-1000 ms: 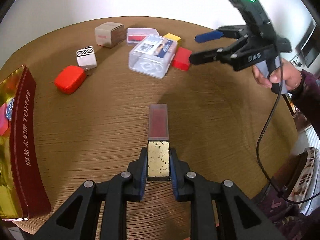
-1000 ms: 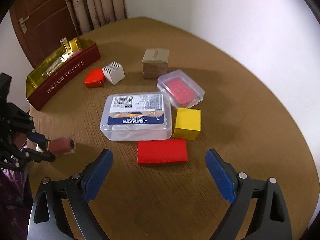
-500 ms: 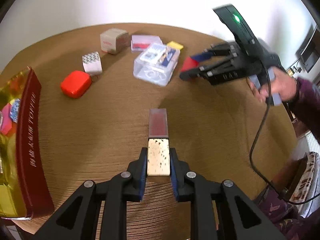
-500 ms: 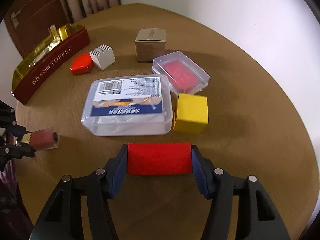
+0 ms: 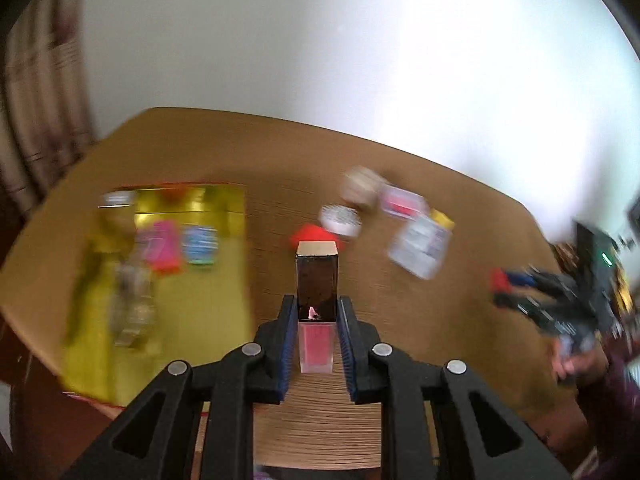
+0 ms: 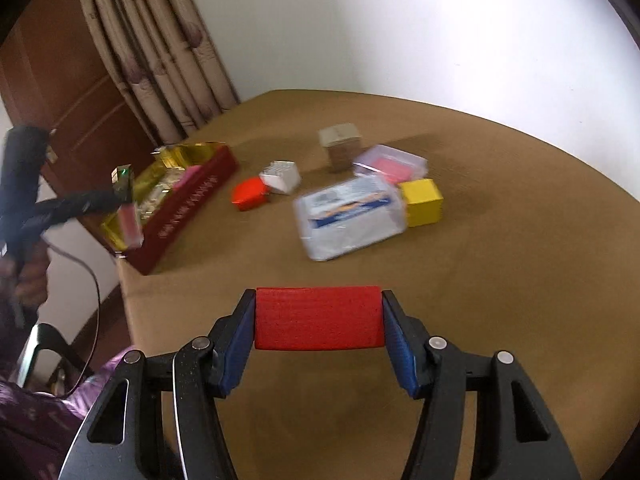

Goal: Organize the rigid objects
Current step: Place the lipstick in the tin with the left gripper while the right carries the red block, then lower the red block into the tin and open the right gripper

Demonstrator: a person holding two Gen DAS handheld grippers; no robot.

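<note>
My right gripper point(image 6: 318, 320) clamped the red block point(image 6: 317, 317) endwise, above the table point(image 6: 520, 280): stiff, light, matte. My left gripper point(image 5: 316, 334) pinched the lip-gloss tube point(image 5: 316, 300), glossy, likely slippery.

A round brown table point(image 6: 500, 264) fills the lower half of both views, its wood grain plain in the left wrist view. Behind it rises a bare white wall point(image 6: 420, 28). At the left, beige patterned curtains point(image 6: 160, 60) hang in folds down to the table's far edge, and beside them stands a dark brown wooden door point(image 6: 76, 92) with raised panels. In the right wrist view a thin black cable point(image 6: 94, 300) loops down at the left edge.
</note>
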